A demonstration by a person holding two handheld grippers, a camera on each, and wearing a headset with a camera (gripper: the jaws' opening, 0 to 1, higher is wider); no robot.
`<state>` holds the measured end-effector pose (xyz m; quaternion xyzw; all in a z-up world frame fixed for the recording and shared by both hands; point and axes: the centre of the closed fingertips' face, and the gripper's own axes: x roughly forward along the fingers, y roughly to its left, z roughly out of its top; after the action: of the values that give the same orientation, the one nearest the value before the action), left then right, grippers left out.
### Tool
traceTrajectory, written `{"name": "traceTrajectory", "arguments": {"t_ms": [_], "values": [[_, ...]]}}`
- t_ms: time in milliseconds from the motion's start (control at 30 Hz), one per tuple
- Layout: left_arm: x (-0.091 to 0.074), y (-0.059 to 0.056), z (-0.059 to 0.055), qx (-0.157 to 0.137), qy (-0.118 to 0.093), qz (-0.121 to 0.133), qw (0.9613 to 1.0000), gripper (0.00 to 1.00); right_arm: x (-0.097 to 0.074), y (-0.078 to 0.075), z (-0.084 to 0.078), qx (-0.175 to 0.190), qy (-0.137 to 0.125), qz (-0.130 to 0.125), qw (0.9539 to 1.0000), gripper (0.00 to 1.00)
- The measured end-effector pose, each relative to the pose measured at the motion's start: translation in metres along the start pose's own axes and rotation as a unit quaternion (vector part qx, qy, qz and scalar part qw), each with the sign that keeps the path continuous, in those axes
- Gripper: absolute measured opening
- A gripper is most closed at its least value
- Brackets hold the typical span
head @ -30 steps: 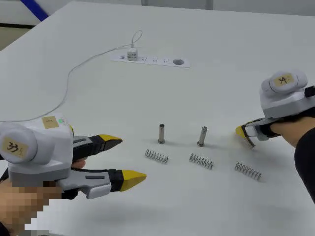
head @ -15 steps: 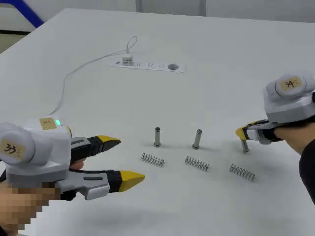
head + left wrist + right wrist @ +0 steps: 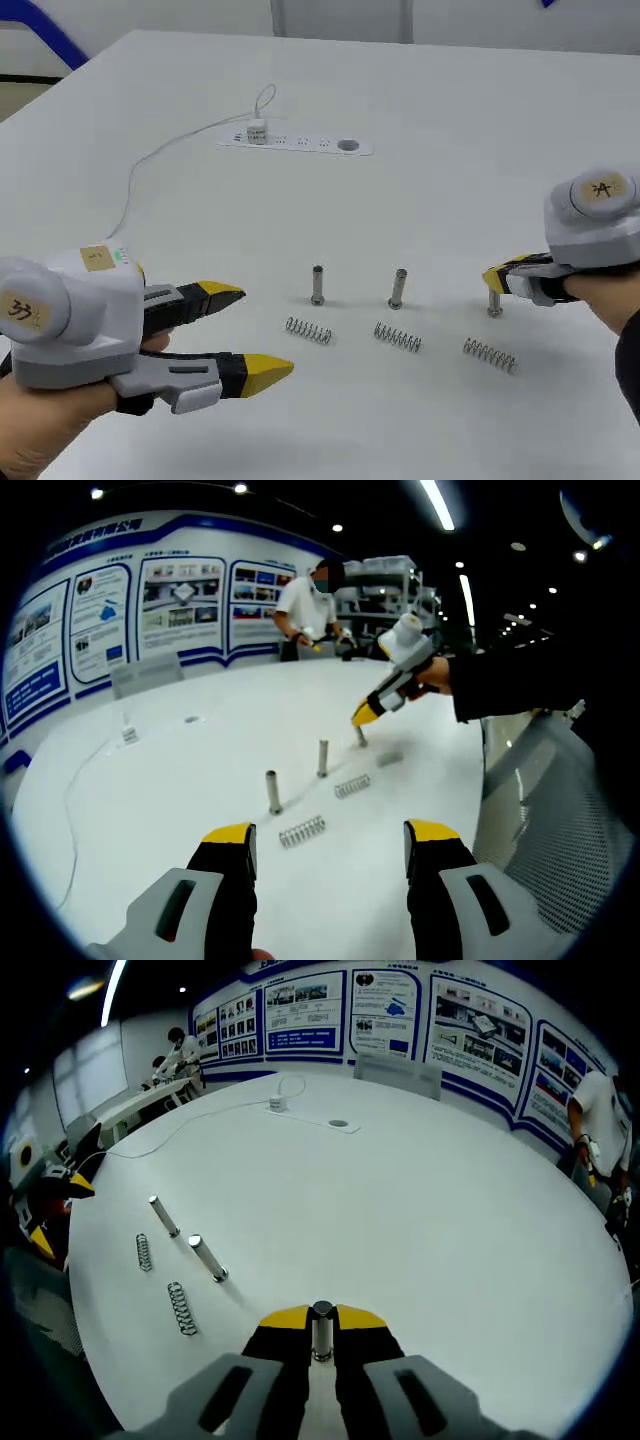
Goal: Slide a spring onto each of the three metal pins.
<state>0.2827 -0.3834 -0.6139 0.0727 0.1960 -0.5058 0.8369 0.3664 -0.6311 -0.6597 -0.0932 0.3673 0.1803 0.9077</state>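
Observation:
Three short metal pins stand upright in a row on the white table: the left pin (image 3: 317, 284), the middle pin (image 3: 398, 288) and the right pin (image 3: 494, 303). In front of each lies a spring: left spring (image 3: 307, 330), middle spring (image 3: 397, 338), right spring (image 3: 489, 354). My right gripper (image 3: 499, 277) is shut on the right pin (image 3: 321, 1330), its yellow tips at the pin's top. My left gripper (image 3: 247, 330) hovers open and empty, left of the row, jaws pointing at the left spring (image 3: 302, 831).
A white power strip (image 3: 295, 144) with a plug and a cable trailing left lies at the back of the table. The table's edge runs close behind my right gripper. People stand at benches in the background (image 3: 310, 605).
The right pin, hidden at my right gripper's tips a second ago, now shows upright on the table under them. The left gripper has hardly moved; the head camera shifted.

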Motion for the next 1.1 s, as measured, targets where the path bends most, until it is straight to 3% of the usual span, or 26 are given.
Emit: {"name": "traceTrajectory", "arguments": {"t_ms": [1100], "values": [[0.0001,-0.0018,0.0004,0.005,-0.001,-0.002,1.0,0.61,-0.0086,0.0016,-0.0078,-0.002,-0.023,-0.002,0.9997,0.09]]}}
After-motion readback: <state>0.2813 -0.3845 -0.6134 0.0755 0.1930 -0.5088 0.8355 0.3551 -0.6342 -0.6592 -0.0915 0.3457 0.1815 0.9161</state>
